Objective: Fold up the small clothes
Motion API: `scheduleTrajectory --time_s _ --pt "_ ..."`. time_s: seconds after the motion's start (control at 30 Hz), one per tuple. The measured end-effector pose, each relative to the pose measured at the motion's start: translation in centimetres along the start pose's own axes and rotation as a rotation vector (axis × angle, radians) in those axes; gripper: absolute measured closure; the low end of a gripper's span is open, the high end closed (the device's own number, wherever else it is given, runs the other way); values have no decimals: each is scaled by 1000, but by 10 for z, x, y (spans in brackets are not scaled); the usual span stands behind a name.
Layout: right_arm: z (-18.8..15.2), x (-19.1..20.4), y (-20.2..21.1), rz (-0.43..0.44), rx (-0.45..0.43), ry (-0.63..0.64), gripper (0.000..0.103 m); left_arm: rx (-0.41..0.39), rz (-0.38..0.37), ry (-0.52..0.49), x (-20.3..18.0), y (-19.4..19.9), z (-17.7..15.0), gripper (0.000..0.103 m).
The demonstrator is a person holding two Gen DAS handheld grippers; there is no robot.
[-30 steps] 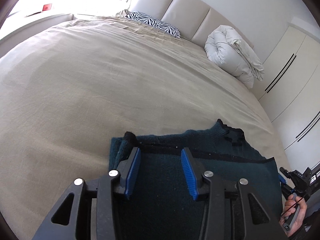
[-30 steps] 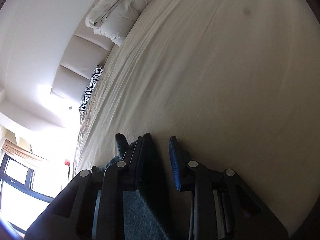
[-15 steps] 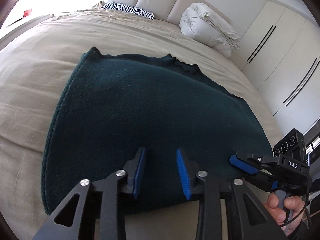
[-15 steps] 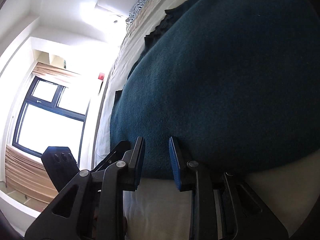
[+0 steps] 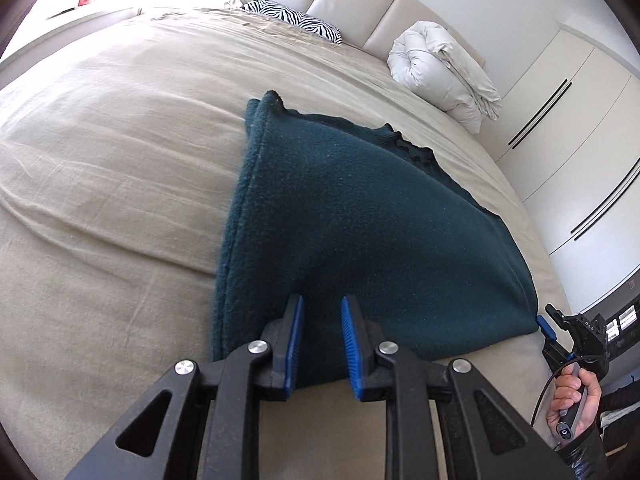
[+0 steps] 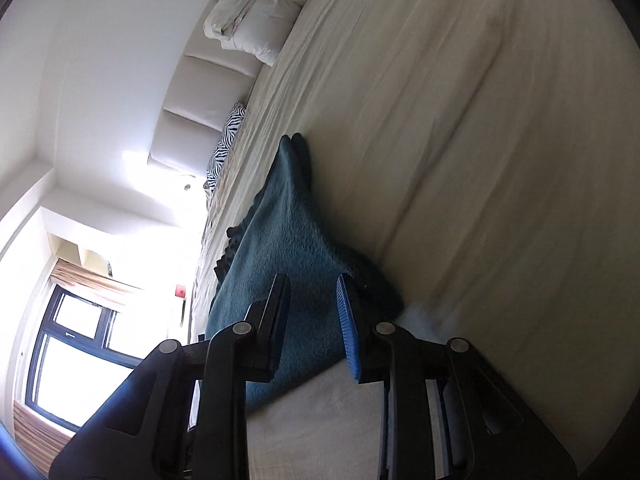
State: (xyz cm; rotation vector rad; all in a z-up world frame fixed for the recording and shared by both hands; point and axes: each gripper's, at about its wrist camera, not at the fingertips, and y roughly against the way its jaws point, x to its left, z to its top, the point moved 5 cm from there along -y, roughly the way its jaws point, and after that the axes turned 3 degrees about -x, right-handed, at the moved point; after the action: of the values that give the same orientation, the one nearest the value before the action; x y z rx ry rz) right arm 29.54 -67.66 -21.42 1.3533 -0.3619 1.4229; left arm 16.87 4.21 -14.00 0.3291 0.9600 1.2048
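Observation:
A dark teal fleece garment (image 5: 360, 232) lies folded on the beige bed, its doubled edge on the left and a scalloped dark edge at the far right. My left gripper (image 5: 320, 344) is open, its blue pads just above the garment's near edge, holding nothing. My right gripper (image 6: 312, 320) is open over the garment's near corner (image 6: 288, 248), empty. The right gripper also shows at the garment's right corner in the left wrist view (image 5: 560, 328).
The beige bedspread (image 5: 120, 200) spreads wide to the left. A zebra pillow (image 5: 296, 20) and a rolled white duvet (image 5: 440, 68) lie by the padded headboard. White wardrobe doors (image 5: 572, 120) stand on the right. A bright window (image 6: 80, 344) is beyond the bed.
Both grippers have let go of the garment and drawn back. The garment went from lifted to lying folded on the bed. The right gripper's jaws are wider.

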Motion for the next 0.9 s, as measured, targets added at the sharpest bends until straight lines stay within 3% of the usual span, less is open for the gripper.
scheduleTrajectory --time_s 0.1,0.2,0.23,0.3,0.33,0.37,0.53,0.67,0.9 --pt "20 -4 28 -67 -62 20 77 -42 40 5 2 20 9 70" --pt "23 22 34 -30 -70 80 77 -121 57 -38 -7 38 26 50" --pt "23 35 36 -26 -66 112 76 -129 54 -54 -13 38 32 47" --pt "19 62 25 -4 -36 170 66 -136 42 -77 -23 31 41 46" --pt "17 78 15 13 -13 195 48 -134 42 -86 -27 25 46 46" --pt "12 93 5 30 6 222 41 -132 41 -95 -32 18 52 46" --pt "-22 157 -59 65 141 385 41 -107 36 -123 -47 -23 83 46" --pt "-41 190 -120 94 238 436 41 -93 41 -133 -53 -57 107 46" --pt "-71 195 -192 96 356 440 41 -49 93 -129 -29 -104 118 44"
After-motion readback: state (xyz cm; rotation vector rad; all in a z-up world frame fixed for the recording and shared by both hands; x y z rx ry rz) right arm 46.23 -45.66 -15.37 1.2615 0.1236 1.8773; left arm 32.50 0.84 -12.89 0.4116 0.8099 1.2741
